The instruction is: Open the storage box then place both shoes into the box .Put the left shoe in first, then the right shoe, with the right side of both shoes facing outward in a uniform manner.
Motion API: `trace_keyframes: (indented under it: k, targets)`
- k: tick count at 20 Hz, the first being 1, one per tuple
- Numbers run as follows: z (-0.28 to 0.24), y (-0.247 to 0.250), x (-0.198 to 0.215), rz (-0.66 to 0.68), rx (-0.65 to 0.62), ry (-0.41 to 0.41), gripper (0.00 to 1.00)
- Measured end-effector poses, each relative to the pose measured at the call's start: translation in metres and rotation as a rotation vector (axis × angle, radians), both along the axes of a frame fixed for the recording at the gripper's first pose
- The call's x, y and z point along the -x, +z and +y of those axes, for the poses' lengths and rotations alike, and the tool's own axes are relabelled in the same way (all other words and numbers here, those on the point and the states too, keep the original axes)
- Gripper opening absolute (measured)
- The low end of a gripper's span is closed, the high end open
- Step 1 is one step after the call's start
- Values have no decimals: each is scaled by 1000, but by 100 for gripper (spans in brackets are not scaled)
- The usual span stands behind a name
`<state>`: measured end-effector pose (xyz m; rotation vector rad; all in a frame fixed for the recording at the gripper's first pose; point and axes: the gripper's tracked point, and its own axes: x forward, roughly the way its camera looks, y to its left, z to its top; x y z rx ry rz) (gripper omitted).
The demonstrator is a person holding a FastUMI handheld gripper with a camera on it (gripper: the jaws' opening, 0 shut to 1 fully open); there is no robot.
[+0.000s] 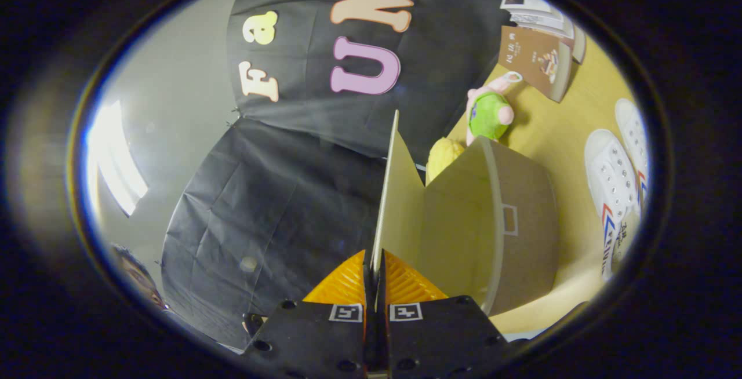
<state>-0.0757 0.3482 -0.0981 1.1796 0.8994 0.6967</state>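
My gripper (374, 263) is shut on the thin edge of the storage box lid (393, 193), which stands lifted edge-on between the fingers. The view is rolled sideways. The cardboard storage box (510, 222) lies just past the lid, open, with its pale inside showing and a cut-out handle on its brown side. A pair of white lace-up shoes (611, 182) with red and blue stripes rests on the yellow table (556, 135), beyond the box on its far side from the lid.
A green and pink plush toy (488, 113) and a yellow plush (443, 156) sit behind the box. Brown booklets (536, 60) lean further back on the table. A person's head (136, 274) shows at the edge, beside the black cloth wall.
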Motion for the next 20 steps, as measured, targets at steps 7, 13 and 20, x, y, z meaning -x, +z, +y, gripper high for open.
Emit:
trace_keyframes:
  k: [7,13,20]
  targets:
    - [52,37,-9,-71,25,46,3]
    - [107,61,-9,-140,84,73,3]
    - [168,65,-8,-139,90,101,5]
